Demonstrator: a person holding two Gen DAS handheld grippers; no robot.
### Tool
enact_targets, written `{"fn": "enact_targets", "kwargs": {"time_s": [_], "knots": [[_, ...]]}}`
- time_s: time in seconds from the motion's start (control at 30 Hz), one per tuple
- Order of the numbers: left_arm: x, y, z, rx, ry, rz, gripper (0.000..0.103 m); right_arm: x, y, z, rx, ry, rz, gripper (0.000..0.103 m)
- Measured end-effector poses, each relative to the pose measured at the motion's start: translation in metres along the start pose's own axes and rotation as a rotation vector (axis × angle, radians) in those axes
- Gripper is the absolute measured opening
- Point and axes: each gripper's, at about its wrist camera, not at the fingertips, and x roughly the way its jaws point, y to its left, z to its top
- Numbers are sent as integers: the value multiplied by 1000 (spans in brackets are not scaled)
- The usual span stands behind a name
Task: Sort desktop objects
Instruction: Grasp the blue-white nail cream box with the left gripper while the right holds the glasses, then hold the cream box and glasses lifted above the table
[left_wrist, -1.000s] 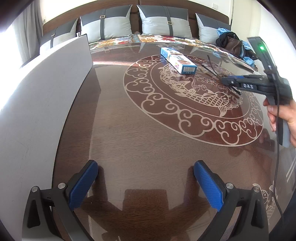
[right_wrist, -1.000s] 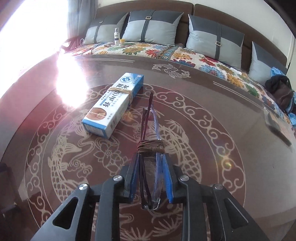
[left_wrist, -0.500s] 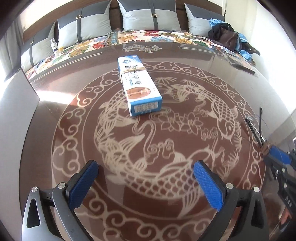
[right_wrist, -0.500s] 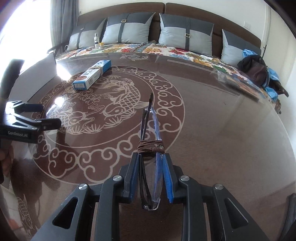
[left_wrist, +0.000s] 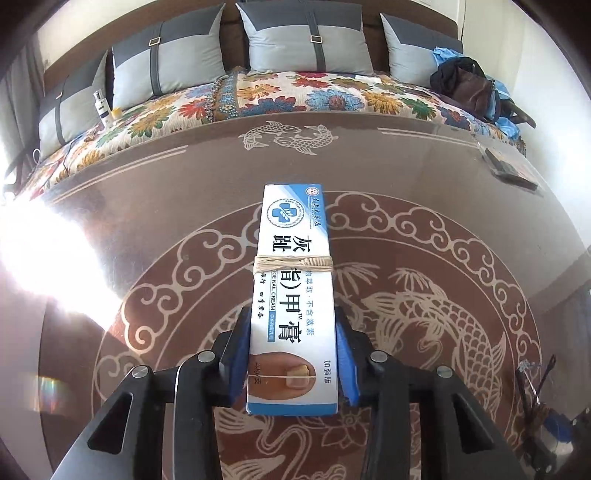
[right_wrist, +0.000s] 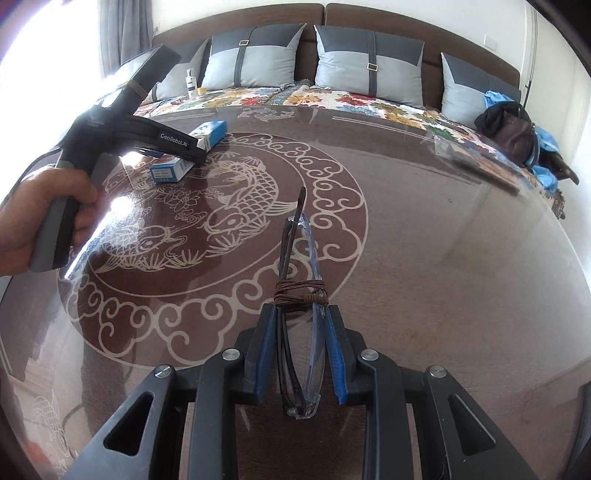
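Note:
A white and blue nail cream box (left_wrist: 293, 295), bound with a pale band, lies on the carved wooden table (left_wrist: 461, 206). My left gripper (left_wrist: 293, 360) is shut on its near end, blue pads against both long sides. In the right wrist view the box (right_wrist: 188, 151) sits at the far left under the left gripper (right_wrist: 192, 151). My right gripper (right_wrist: 300, 354) is shut on folded glasses (right_wrist: 301, 314) tied with brown cord, held edge-up above the table. The glasses (left_wrist: 533, 384) show at the lower right of the left wrist view.
A sofa with a floral cover (left_wrist: 295, 92) and grey cushions runs behind the table. A small bottle (left_wrist: 100, 109) stands on it at left, a dark bag (left_wrist: 469, 85) at right. A clear packet (left_wrist: 509, 166) lies at the table's far right edge.
My left gripper moved forward to the nail cream box and shut on its near end. My right gripper still holds the glasses and has swung a little to the left.

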Motion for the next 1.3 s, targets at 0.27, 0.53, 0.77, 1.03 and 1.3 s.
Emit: {"fn": "enact_targets", "kwargs": {"time_s": [0.27, 0.53, 0.77, 1.03, 1.3], "knots": [[-82, 14, -127, -46, -25, 14, 41, -7, 23, -7, -59, -8, -10, 27], [-132, 38, -210, -105, -60, -3, 41, -28, 15, -44, 258, -6, 351, 27], [-130, 45, -215, -126, -55, -68, 87, -44, -11, -38, 340, 32, 236, 52], [-128, 40, -216, -104, -47, -41, 92, -30, 38, -22, -35, 112, 46, 77], [-123, 30, -215, -47, -22, 2, 100, -5, 35, -8, -19, 179, 46, 78]]}}
